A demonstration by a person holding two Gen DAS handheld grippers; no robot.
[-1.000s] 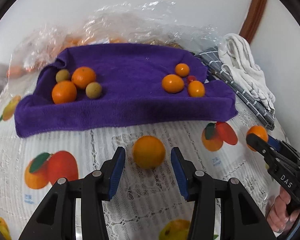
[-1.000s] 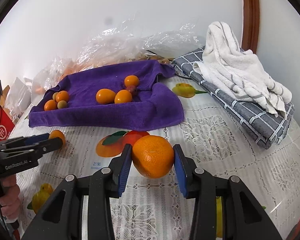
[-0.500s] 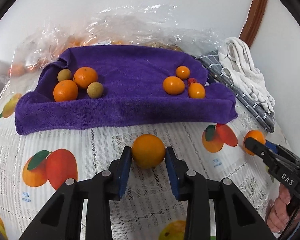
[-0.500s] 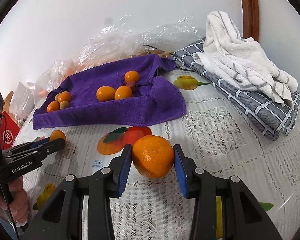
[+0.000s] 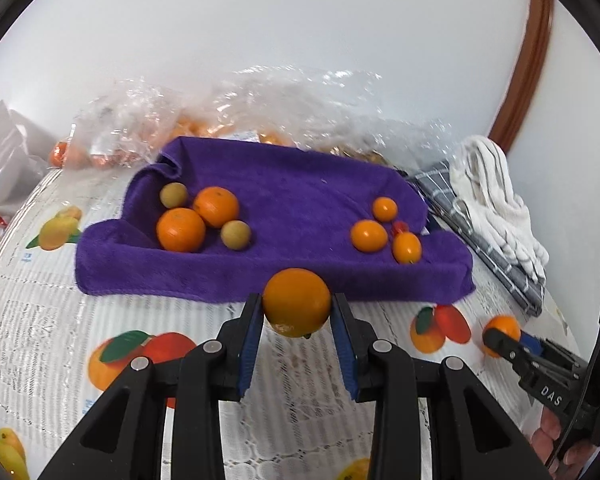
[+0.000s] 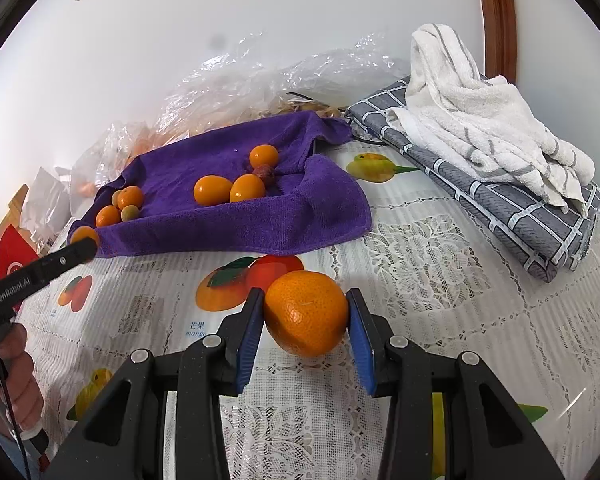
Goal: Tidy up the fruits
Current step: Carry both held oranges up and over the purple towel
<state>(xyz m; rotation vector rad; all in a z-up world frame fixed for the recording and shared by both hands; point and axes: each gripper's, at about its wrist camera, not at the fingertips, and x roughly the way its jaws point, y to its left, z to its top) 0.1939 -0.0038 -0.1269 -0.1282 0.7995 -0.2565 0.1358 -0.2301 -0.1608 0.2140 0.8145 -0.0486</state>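
Gripping a smooth orange [image 5: 296, 302] between both blue pads, the left gripper [image 5: 296, 320] holds it just before the purple towel's [image 5: 292, 200] front edge; the right gripper [image 6: 306, 326] pinches a dimpled tangerine [image 6: 306, 314] — its underside at the counter [image 6: 440, 280], fingers clamped on either flank.

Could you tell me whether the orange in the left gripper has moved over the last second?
Yes. The orange has risen off the tablecloth, now overlapping the purple towel's front edge.
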